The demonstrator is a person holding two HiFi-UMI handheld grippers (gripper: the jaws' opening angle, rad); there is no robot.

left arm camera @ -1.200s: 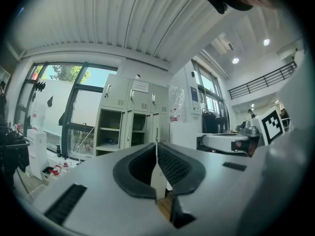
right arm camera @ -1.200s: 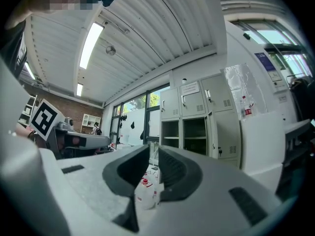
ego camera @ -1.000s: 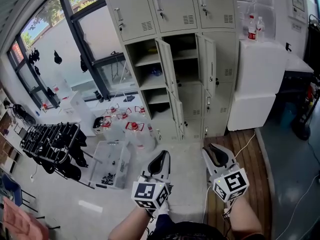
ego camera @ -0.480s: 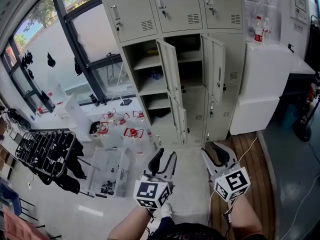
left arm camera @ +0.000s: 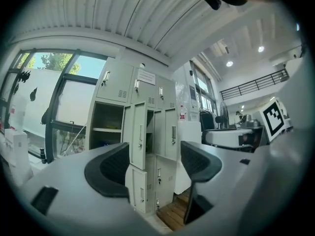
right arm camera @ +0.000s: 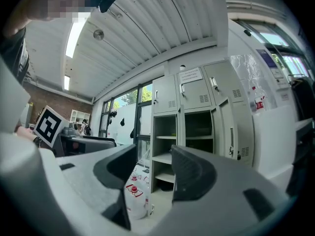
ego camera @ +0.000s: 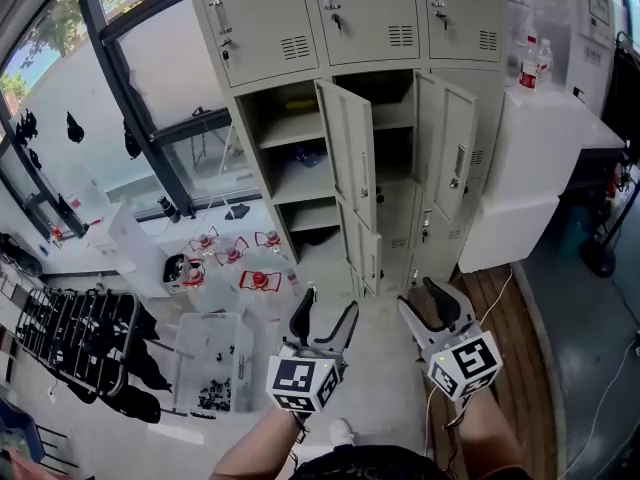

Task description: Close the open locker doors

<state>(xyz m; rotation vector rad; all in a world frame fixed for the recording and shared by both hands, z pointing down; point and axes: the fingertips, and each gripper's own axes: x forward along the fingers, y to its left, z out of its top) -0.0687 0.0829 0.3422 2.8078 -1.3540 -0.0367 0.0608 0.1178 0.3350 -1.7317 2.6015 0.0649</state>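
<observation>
A beige bank of lockers (ego camera: pixel 300 28) stands ahead, a good way beyond both grippers. Three doors hang open: a tall middle door (ego camera: pixel 350 153), a lower door (ego camera: pixel 368 253) beneath it, and a right door (ego camera: pixel 455 148). The open left compartments show bare shelves (ego camera: pixel 290 128). My left gripper (ego camera: pixel 322 320) and right gripper (ego camera: pixel 430 303) are held level, side by side, pointing at the lockers. Both have just been opening and hold nothing. In the left gripper view the open door (left arm camera: pixel 139 136) shows between the jaws of the left gripper (left arm camera: pixel 155 166). The right gripper (right arm camera: pixel 152 173) frames the shelves (right arm camera: pixel 165 156).
A white cabinet (ego camera: pixel 540 158) with bottles (ego camera: pixel 530 63) on top stands right of the lockers. Water jugs with red caps (ego camera: pixel 258 280), a clear plastic bin (ego camera: pixel 210 363) and a black rack (ego camera: pixel 80 333) occupy the floor at the left. Wooden boards (ego camera: pixel 510 308) lie at the right.
The lockers have drawn nearer and larger as I move toward them. Both grippers' jaws have spread from nearly shut to wide apart.
</observation>
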